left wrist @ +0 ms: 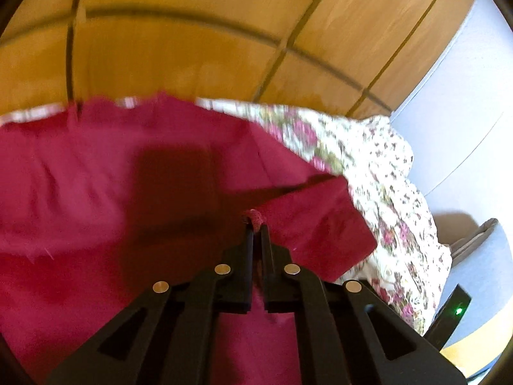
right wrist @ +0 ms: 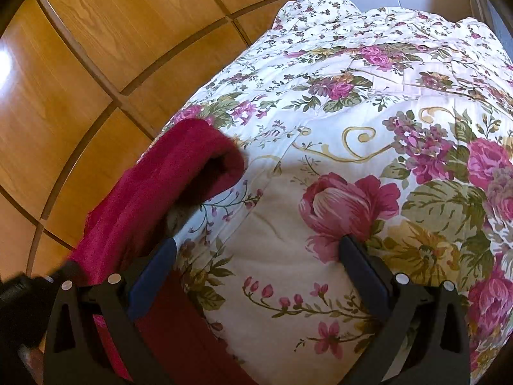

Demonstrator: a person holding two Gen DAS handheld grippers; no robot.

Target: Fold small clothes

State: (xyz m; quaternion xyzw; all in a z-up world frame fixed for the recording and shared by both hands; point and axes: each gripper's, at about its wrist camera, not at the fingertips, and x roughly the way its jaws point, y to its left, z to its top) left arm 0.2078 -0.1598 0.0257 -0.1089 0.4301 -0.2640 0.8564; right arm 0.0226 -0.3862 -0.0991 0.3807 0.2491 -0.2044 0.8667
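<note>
— While I look down the left gripper (left wrist: 255, 224), its fingers pinch a fold of the crimson knit garment (left wrist: 96, 173) on the floral quilted bedspread (left wrist: 378, 173).
— And mine, the right gripper (right wrist: 256, 256)?
— Fingers wide, nothing between; garment at nine o'clock.

crimson garment (left wrist: 96, 176) rumpled on floral quilt (right wrist: 320, 128)

left gripper (left wrist: 255, 229): matte black two-finger tongs, slim black fingers, four round silver pins across the linkage | right gripper (right wrist: 256, 250): same black linkage with four silver pins, dark blue pads (right wrist: 152, 276) on its fingers' inner faces
</note>
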